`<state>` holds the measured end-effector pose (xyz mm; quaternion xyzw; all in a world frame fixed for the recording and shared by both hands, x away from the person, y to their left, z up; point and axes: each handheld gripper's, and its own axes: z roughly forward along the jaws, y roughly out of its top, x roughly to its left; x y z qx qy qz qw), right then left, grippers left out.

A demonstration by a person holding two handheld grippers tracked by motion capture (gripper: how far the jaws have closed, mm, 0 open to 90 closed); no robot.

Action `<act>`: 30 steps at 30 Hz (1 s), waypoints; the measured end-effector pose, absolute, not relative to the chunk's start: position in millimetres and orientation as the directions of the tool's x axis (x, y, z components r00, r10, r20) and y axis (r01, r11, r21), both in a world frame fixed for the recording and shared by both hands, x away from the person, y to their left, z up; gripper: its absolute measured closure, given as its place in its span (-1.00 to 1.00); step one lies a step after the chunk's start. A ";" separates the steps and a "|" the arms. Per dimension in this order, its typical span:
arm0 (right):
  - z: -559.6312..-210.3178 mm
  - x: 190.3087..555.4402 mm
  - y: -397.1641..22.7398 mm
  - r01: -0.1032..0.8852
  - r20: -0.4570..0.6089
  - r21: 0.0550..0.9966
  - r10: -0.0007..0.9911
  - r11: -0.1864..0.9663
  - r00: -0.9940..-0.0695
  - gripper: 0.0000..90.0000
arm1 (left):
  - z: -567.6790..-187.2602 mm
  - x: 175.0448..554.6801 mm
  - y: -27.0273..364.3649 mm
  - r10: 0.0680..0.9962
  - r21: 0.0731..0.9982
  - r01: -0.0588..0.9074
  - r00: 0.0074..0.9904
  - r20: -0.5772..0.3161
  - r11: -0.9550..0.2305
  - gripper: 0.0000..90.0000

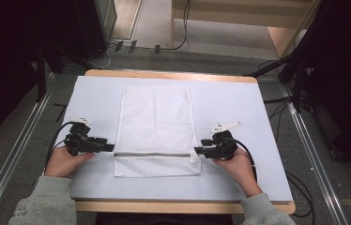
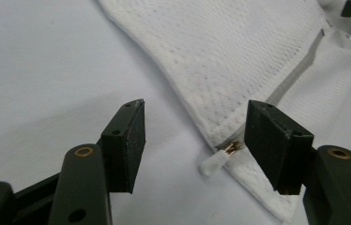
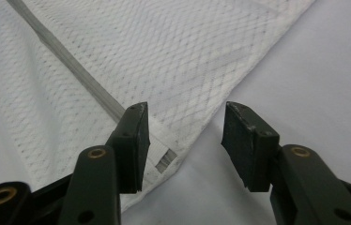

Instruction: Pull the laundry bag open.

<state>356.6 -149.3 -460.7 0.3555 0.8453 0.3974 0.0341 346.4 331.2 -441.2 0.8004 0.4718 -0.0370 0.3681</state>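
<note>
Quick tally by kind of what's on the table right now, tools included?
White mesh zip bag: 1
Zipper pull: 1
Black tools: 2, left tool and right tool, both open at the bag's edges
Total: 4

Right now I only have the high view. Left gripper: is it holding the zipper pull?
Observer: No. In the left gripper view the left gripper is open, and the zipper pull lies between its jaws, untouched.
Operator: Which way does the pull point?
Observer: Its white tab sticks out past the edge of the mesh bag onto the table.
Operator: And the right gripper?
Observer: The right gripper is open too, with the bag's corner beside its left jaw.
</note>
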 end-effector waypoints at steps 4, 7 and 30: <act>-460.0 358.5 -155.5 0.572 0.213 0.703 0.643 0.422 -0.736 0.06 | -439.4 346.7 336.4 0.749 0.574 0.777 0.537 -0.388 -0.260 -0.16; -460.2 361.1 -162.5 0.582 0.210 0.707 0.667 0.401 -0.715 -0.04 | -439.1 346.8 340.1 0.766 0.585 0.772 0.527 -0.368 -0.250 -0.18; -467.8 377.0 -203.9 0.656 0.218 0.691 0.777 0.305 -0.591 -0.19 | -442.8 349.8 358.0 0.853 0.603 0.770 0.445 -0.272 -0.209 -0.35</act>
